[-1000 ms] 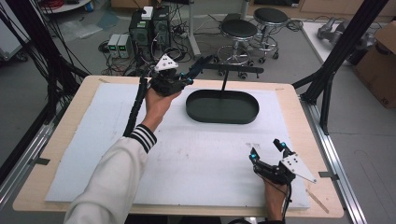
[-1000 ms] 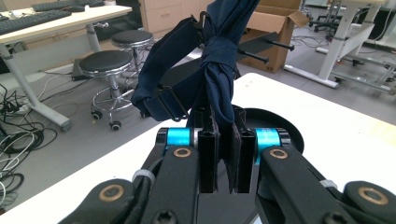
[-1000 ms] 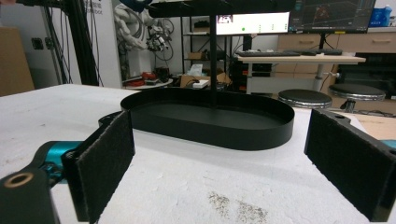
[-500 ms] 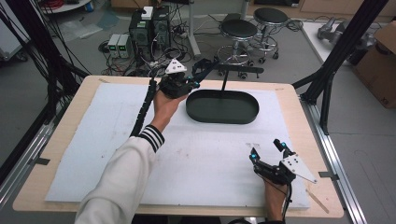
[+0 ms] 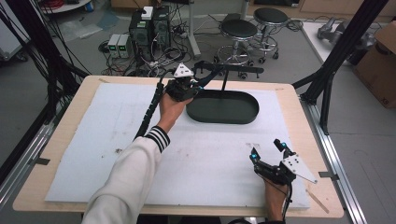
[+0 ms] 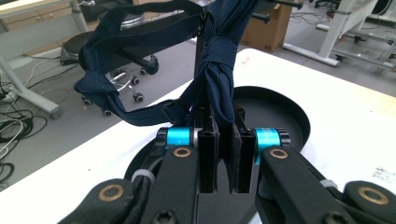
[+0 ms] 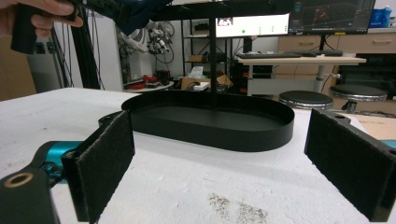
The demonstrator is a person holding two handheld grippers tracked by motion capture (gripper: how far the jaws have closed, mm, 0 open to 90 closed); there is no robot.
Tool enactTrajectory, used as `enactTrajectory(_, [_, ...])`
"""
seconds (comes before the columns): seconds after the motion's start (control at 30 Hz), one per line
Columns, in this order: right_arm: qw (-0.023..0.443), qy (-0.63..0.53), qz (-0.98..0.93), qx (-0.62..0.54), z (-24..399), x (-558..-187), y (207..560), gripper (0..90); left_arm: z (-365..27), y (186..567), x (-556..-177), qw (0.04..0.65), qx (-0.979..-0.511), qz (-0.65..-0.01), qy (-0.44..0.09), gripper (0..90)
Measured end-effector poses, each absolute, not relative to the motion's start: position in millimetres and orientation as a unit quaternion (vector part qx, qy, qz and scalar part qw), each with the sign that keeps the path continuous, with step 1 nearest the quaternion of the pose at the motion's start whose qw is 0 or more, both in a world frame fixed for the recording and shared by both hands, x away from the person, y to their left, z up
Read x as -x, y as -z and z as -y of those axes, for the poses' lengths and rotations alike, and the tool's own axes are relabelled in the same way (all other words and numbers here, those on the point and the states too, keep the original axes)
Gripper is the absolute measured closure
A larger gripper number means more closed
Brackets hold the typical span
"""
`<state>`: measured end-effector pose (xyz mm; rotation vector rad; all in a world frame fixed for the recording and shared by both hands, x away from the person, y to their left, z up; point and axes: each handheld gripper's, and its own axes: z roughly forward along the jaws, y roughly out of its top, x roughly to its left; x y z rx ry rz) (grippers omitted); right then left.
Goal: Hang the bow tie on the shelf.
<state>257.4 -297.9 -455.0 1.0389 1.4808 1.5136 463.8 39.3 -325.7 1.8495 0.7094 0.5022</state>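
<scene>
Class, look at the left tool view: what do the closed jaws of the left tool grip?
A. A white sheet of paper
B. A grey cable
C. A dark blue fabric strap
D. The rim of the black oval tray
C: the left tool has its pads pressed on the dark blue fabric strap, knotted at the black stand post above the black oval tray.

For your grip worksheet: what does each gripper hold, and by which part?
Left gripper: dark blue knotted fabric strap, pinched just below its knot. Right gripper: nothing, jaws open.

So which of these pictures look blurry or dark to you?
High view: soft all over, evenly lit. Left gripper view: sharp on the navy cloth, background hazier. Right gripper view: the near fingers are blurred, the black tray crisp, its inside dark.
</scene>
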Motion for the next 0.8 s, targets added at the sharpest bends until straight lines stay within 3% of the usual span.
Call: enactTrajectory(0.8, [0.378,-0.596,-0.576,-0.412,299,-257,455,7.5,-39,354,-487,0.485,-0.779,-0.330,-0.222,83.6])
